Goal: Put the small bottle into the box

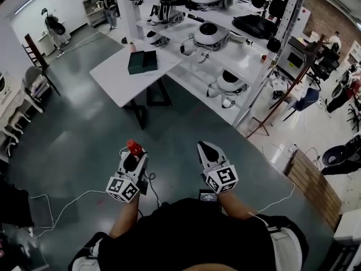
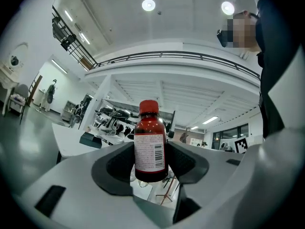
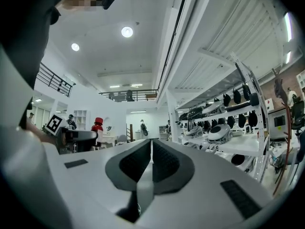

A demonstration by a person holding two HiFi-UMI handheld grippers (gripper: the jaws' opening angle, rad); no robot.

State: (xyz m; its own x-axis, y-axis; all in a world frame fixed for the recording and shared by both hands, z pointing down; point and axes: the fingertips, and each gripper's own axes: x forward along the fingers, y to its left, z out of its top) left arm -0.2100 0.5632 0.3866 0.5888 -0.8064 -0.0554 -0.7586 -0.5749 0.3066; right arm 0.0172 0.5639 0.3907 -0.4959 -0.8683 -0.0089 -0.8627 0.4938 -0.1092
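Observation:
A small dark-red bottle (image 2: pixel 150 144) with a red cap and a white label stands upright between the jaws of my left gripper (image 2: pixel 150 163), which is shut on it. From the head view the bottle's red cap (image 1: pixel 133 148) pokes out of the left gripper (image 1: pixel 134 158), held low in front of my body. My right gripper (image 1: pixel 205 151) is beside it, shut with nothing held; in its own view the right gripper (image 3: pixel 151 159) has its pads together. A dark green box (image 1: pixel 142 61) lies on a white table (image 1: pixel 121 81) some way ahead.
White shelving (image 1: pixel 225 44) loaded with robot parts and helmets runs along the right behind the table. Cables (image 1: pixel 62 208) trail over the grey floor near my feet. Chairs stand at the far left (image 1: pixel 34 55), and a wooden pallet (image 1: pixel 313 188) lies at the right.

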